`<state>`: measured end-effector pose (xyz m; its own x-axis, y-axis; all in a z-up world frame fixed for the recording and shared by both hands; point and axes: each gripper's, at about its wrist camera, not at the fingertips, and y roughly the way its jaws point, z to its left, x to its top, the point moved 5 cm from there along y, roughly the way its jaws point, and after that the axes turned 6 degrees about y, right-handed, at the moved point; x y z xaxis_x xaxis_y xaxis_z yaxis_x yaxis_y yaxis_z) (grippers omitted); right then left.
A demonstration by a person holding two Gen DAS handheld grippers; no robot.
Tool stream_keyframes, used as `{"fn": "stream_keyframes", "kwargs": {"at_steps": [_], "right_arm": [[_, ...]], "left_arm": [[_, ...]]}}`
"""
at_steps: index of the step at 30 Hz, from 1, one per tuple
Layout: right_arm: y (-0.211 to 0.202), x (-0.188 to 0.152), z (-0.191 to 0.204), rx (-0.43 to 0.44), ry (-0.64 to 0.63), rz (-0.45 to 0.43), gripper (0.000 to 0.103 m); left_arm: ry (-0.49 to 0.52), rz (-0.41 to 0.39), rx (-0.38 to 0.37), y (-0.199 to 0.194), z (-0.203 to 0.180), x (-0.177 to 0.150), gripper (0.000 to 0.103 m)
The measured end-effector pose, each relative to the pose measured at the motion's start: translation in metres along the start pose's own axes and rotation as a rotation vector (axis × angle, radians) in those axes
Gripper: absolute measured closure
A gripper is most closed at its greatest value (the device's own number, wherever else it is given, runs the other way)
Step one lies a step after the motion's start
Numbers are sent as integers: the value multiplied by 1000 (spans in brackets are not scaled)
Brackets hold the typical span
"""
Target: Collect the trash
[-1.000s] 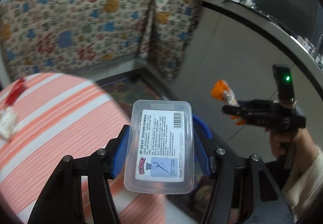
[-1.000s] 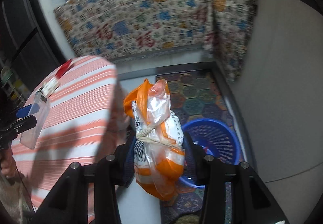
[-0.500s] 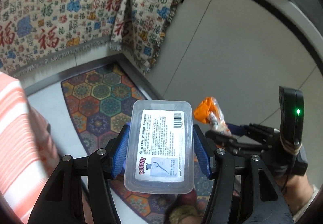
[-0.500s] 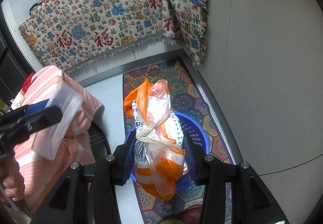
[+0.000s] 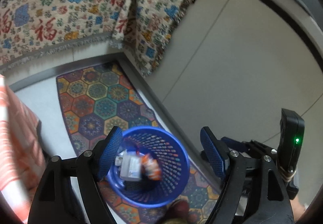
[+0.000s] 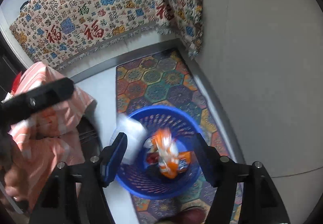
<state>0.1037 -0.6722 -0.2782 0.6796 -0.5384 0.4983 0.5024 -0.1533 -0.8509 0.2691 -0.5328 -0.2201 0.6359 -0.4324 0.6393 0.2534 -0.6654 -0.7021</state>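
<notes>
Basket (image 5: pixel 173 165) round, blue perforated plastic; clear box (image 5: pixel 130 167), orange wrapper (image 5: pixel 151 168) inside.

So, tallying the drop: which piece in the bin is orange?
The tied plastic bag in the blue basket; the clear plastic box beside it is colourless.

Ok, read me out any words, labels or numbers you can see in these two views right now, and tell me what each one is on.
"福": large red character, repeated across the patterned cloth hanging at the back.
Smaller characters on that cloth: too small to read.
Label on the clear plastic box in the blue basket: blurred, unreadable.
Print on the orange and white bag in the basket: blurred, unreadable.
Nothing else carries text.
</notes>
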Motion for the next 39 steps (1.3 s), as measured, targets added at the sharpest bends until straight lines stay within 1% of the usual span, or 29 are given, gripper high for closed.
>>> {"fn": "stream_keyframes", "kwargs": {"at_steps": [2, 5, 6, 7, 9, 10, 11, 14, 17, 18, 19, 20, 21, 23, 24, 26, 27, 28, 29, 30, 31, 33, 35, 39], "right_arm": [[-14, 5, -1, -21, 4, -52, 35], [-45, 14, 6, -31, -10, -154, 35], [-58, 16, 12, -33, -25, -198, 34], [-72, 18, 20, -37, -46, -244, 32], [-89, 22, 36, -43, -83, -307, 28], [-97, 22, 48, -46, -105, -336, 28], [-102, 21, 59, -44, -124, -352, 28], [-112, 15, 108, -7, -202, -387, 27], [-113, 0, 174, 71, -283, -370, 27], [-111, -8, 201, 113, -313, -349, 27], [-107, -19, 232, 157, -348, -319, 27], [-103, -29, 254, 188, -370, -293, 27], [-96, -43, 285, 231, -394, -252, 27], [-82, -71, 338, 284, -425, -170, 27], [-73, -82, 365, 297, -434, -137, 27], [-50, -101, 419, 283, -462, -56, 27], [-41, -108, 437, 276, -463, -31, 27], [-32, -113, 454, 278, -452, -10, 27], [-21, -117, 471, 273, -446, 12, 27], [-10, -119, 486, 250, -447, 22, 27], [-3, -120, 496, 230, -448, 12, 27], [6, -121, 512, 177, -464, -44, 26], [8, -122, 517, 167, -467, -65, 25], [14, -116, 514, 182, -451, -54, 23]], "left_arm": [[5, -34, 14, -27, 5, 4, 22], [24, -83, 32, -81, 16, 0, 19], [29, -97, 54, -105, 24, -7, 14], [33, -101, 75, -120, 31, -14, 9], [44, -90, 136, -151, 49, -35, 9], [44, -75, 188, -169, 67, -53, 9], [35, -65, 223, -180, 79, -65, 9], [-26, -8, 379, -215, 142, -121, 9], [-75, 46, 526, -240, 200, -165, 9], [-105, 40, 565, -247, 219, -174, 9], [-139, 40, 587, -256, 239, -185, 9], [-167, 41, 604, -261, 256, -192, 9], [-199, 44, 623, -267, 276, -199, 9], [-224, 39, 652, -277, 302, -205, 9], [-225, 28, 653, -282, 313, -208, 8], [-235, 17, 676, -289, 334, -205, 8], [-236, 16, 684, -290, 341, -204, 6], [-235, 20, 688, -290, 351, -202, 0], [-246, 25, 679, -287, 360, -202, 0], [-253, 20, 676, -288, 367, -200, 0], [-259, 20, 679, -290, 370, -201, 0], [-260, 21, 677, -291, 372, -201, 0], [-259, 20, 678, -293, 369, -202, 0], [-257, 20, 680, -293, 371, -202, 0]]}}
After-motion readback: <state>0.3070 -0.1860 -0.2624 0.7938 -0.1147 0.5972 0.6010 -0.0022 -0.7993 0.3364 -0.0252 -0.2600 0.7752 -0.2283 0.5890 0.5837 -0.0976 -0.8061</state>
